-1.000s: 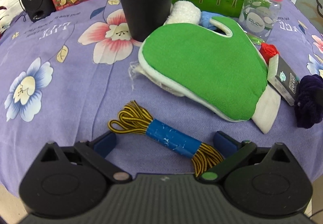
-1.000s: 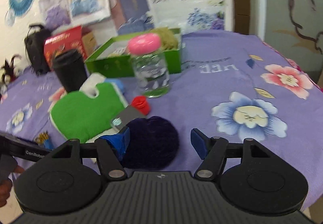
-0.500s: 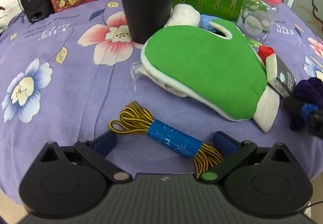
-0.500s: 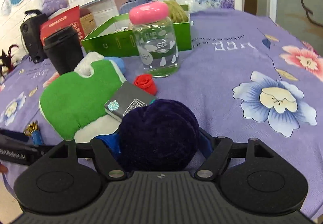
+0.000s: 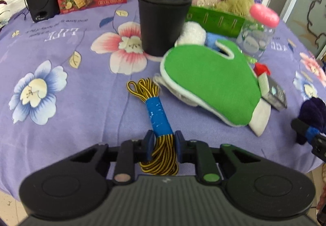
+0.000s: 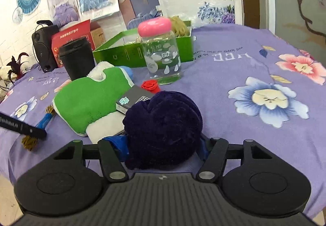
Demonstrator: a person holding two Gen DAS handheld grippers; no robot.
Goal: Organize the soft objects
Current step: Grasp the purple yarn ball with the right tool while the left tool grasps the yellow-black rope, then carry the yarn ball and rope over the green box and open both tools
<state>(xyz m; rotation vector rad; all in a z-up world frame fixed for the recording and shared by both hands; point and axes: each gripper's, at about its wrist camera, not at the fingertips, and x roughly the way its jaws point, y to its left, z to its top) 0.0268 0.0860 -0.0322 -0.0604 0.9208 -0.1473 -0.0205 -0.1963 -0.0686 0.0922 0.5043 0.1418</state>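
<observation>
Left gripper [image 5: 162, 142], bottom centre of its view, is clenched on the near end of the yellow-and-black cord bundle [image 5: 155, 116]; ahead lie the green mitt [image 5: 209, 83], black cup [image 5: 163, 20] and green box [image 5: 214, 19]. Right gripper [image 6: 164, 144] is closing around the dark blue plush ball [image 6: 163, 128], its pads apparently already pressing the sides. The ball hides the cloth just ahead; the small dark box [image 6: 133, 100], red rose [image 6: 150, 86] and pink-lidded jar [image 6: 160, 51] stand between it and the green box.

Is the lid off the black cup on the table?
No, the black cup stands upright behind the green mitt with its black lid seated on top.
</observation>
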